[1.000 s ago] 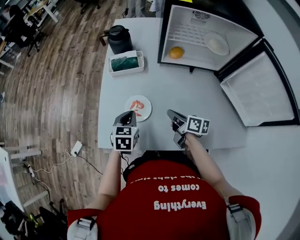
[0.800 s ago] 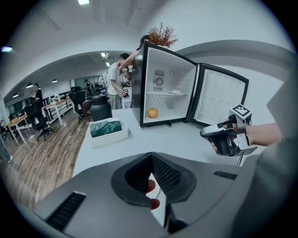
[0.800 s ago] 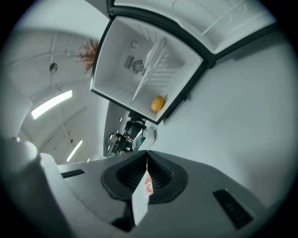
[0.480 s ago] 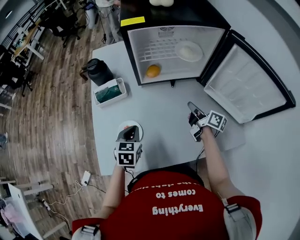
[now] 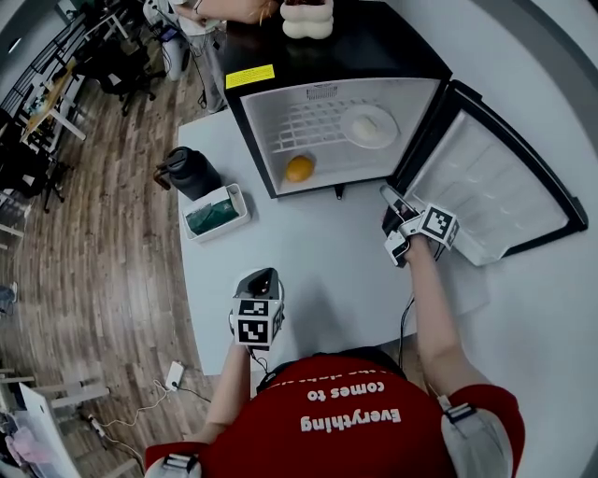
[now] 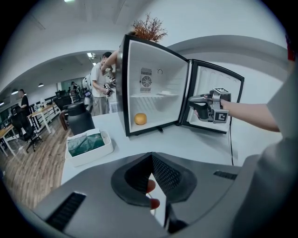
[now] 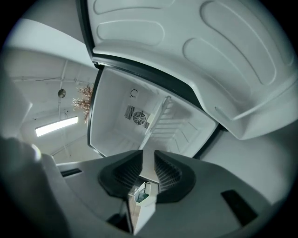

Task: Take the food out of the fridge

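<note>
The black mini fridge (image 5: pixel 245 131) stands open on the white table (image 5: pixel 327 243). An orange (image 5: pixel 299 169) lies on its floor, also seen as the orange (image 6: pixel 140 119) in the left gripper view. A white plate of pale food (image 5: pixel 369 126) rests on the wire shelf. My right gripper (image 5: pixel 387 194) hovers level at the opening's right corner, by the door (image 5: pixel 486 182). Its jaws (image 7: pixel 148 160) have just been opening and stand slightly apart with nothing between them. My left gripper (image 5: pixel 262 274) is shut and empty above a plate of red shrimp (image 6: pixel 150 187), mostly hidden.
A black kettle (image 5: pixel 192 173) and a white tray holding a green pack (image 5: pixel 215 213) sit left of the fridge. A pale object (image 5: pixel 308 19) and a dried plant (image 6: pixel 146 30) stand on top of the fridge. A person (image 6: pixel 100 88) stands behind it.
My right gripper has travelled from the table's near edge up to the fridge opening. The left gripper has shifted over the shrimp plate and now covers it.
</note>
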